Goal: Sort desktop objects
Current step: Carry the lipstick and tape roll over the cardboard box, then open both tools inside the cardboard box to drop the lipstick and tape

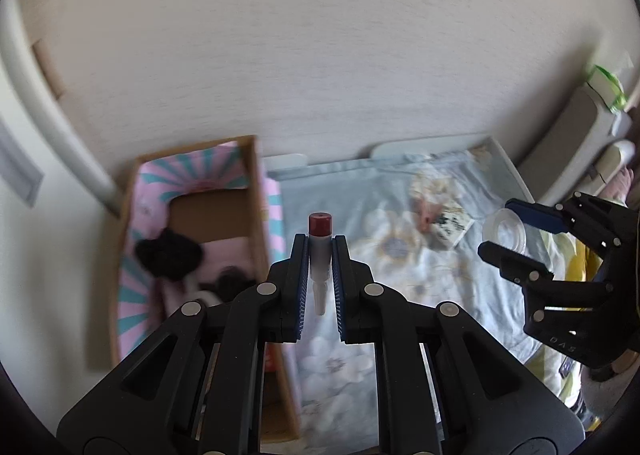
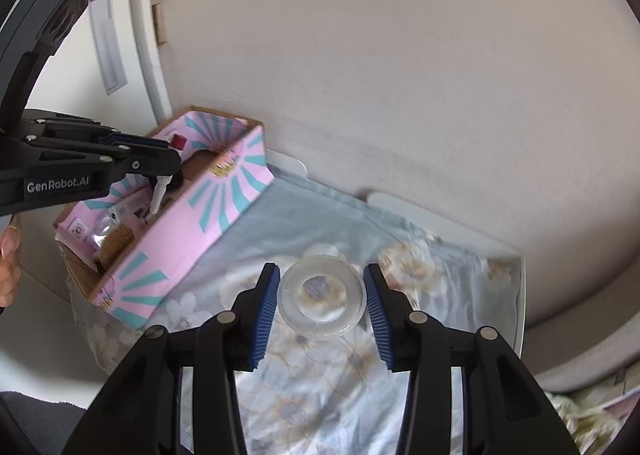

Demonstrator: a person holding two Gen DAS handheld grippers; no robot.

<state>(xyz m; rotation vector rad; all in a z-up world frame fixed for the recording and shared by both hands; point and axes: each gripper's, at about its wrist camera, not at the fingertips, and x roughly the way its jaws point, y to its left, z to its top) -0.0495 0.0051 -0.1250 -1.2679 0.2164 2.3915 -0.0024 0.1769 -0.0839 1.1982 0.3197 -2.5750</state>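
Note:
My left gripper [image 1: 320, 251] is shut on a small white tube with a dark red cap [image 1: 319, 243] and holds it in the air beside the pink and teal cardboard box [image 1: 256, 191]. In the right wrist view the left gripper [image 2: 168, 163] holds the tube [image 2: 160, 191] over the box [image 2: 224, 199]. My right gripper [image 2: 322, 297] is shut on a clear round plastic container [image 2: 322, 297], held above the flowered cloth. It also shows in the left wrist view [image 1: 504, 233] at the right.
The box holds a black fuzzy item [image 1: 168, 251], a brown round item [image 2: 116, 241] and pink packets. A pale blue flowered cloth [image 1: 380, 275] covers a white tray-like surface [image 2: 516, 295] against the wall. A small printed card [image 1: 452, 225] lies on the cloth.

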